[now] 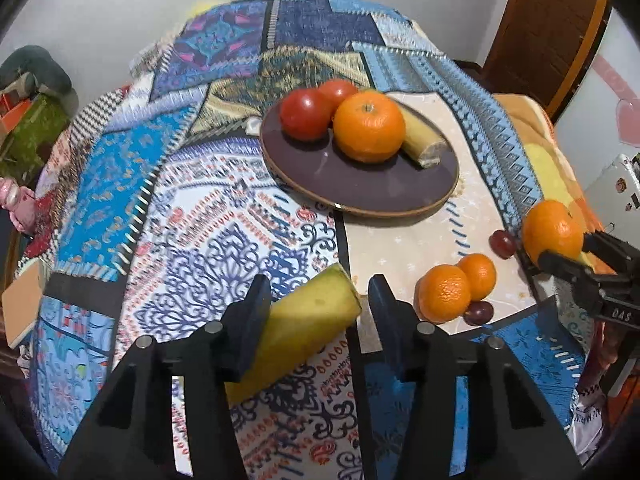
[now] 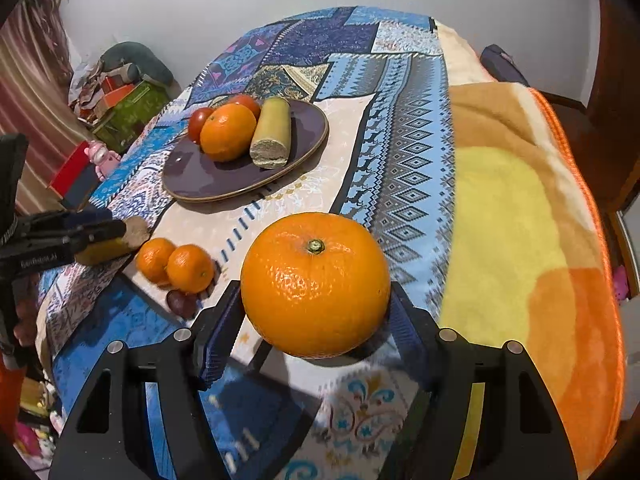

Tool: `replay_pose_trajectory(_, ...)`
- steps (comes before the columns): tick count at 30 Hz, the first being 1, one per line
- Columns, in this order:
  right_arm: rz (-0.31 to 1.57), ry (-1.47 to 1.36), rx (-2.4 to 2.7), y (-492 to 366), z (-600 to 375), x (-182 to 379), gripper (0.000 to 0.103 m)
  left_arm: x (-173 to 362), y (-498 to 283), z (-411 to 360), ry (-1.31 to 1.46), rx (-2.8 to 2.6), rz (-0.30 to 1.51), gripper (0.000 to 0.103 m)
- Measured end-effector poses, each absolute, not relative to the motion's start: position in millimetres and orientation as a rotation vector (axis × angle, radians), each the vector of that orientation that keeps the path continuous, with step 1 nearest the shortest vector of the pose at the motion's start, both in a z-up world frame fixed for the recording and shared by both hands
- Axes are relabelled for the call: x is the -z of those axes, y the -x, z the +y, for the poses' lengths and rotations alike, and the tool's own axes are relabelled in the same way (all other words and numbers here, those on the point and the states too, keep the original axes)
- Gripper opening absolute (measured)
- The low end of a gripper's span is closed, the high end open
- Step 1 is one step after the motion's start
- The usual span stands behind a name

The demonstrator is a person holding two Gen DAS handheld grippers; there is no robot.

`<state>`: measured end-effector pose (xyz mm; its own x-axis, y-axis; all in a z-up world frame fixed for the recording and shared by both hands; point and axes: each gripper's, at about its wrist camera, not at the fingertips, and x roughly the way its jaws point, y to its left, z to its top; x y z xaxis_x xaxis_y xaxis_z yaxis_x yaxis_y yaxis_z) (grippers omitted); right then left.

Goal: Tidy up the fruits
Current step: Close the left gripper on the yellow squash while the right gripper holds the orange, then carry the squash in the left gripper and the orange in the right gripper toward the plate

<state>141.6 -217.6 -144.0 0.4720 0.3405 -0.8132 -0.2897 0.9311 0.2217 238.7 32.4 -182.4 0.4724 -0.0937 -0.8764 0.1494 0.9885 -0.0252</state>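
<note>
A dark purple plate holds two red tomatoes, a large orange and a banana piece; the plate also shows in the right wrist view. My left gripper is shut on a yellow banana piece, held above the cloth. My right gripper is shut on a large orange, also seen in the left wrist view. Two small oranges and two dark plums lie on the cloth to the right.
A patterned patchwork cloth covers the round table. An orange and yellow blanket lies along the right side. Boxes and clutter stand on the floor at the far left. A brown door is behind the table.
</note>
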Motion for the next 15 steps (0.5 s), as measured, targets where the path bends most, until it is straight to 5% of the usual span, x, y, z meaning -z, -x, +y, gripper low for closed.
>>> replay_pose_trajectory(3,1.001,-0.062,-0.384,-134.0,-218.5,138.9,0.067,181.7,-236.1,36.6,-0.056,0.156,1.090,0.085)
replay_pose_trajectory(10,1.026,-0.071,-0.378,-122.7,-217.1,140.7,0.067,206.4,-235.3,44.2,-0.123,0.105,1.127,0.082)
replay_pose_trajectory(15,1.041,-0.054,-0.384,-120.3,-212.0,143.4,0.067,208.4,-229.5,50.6,-0.087,0.083,1.109,0.062)
